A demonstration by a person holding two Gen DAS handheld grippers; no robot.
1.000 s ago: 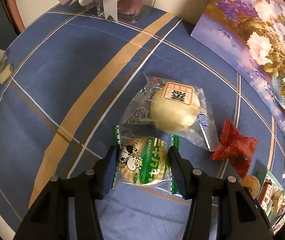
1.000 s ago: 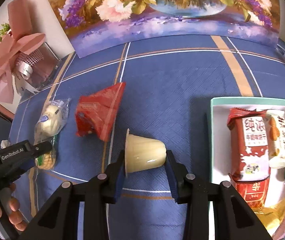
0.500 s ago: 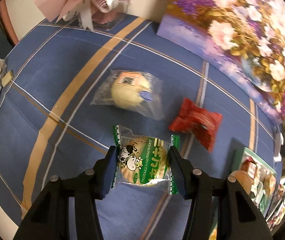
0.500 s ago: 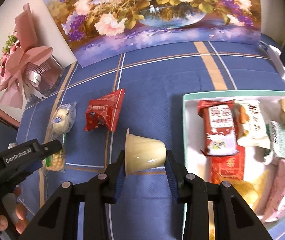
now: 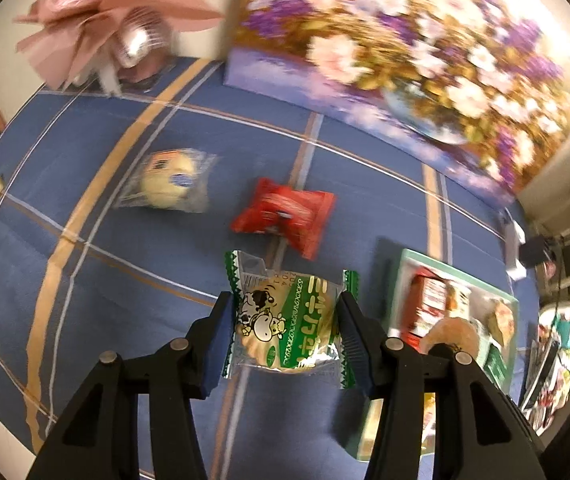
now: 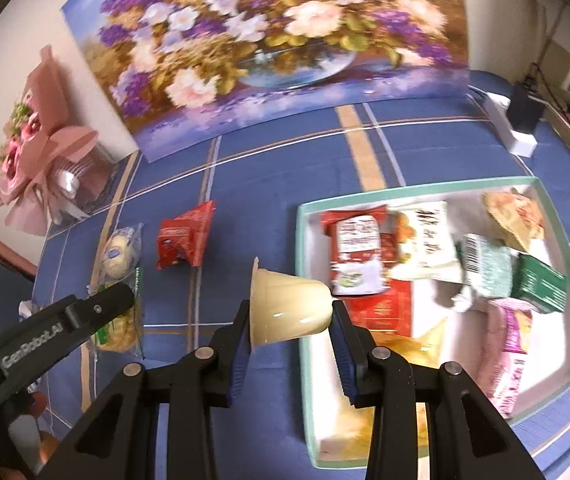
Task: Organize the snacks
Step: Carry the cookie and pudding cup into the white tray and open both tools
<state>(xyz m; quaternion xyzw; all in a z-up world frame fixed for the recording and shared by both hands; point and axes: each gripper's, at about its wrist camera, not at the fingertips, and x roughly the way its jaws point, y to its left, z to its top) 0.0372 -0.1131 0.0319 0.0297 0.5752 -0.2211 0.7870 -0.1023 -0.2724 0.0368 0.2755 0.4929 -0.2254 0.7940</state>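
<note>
My left gripper (image 5: 285, 316) is shut on a green cow-print cracker packet (image 5: 289, 320) and holds it above the blue cloth. My right gripper (image 6: 291, 314) is shut on a pale yellow jelly cup (image 6: 289, 306), lifted at the left rim of the mint-edged snack tray (image 6: 303, 264). The tray also shows in the left wrist view (image 5: 403, 276) at the right. A red snack bag (image 5: 285, 214) and a clear-wrapped round bun (image 5: 167, 182) lie on the cloth beyond the left gripper. In the right wrist view the red bag (image 6: 185, 236) and bun (image 6: 119, 250) lie left of the cup.
The tray holds several packets, among them a red milk packet (image 6: 355, 248). A floral painting (image 6: 269, 40) leans at the table's back. A pink bouquet (image 6: 41, 136) stands at the back left. A white power strip (image 6: 509, 128) lies at the back right.
Both grippers have lifted and moved right toward the tray with their snacks. The tray now fills more of the right wrist view; the bun and red bag lie farther off.
</note>
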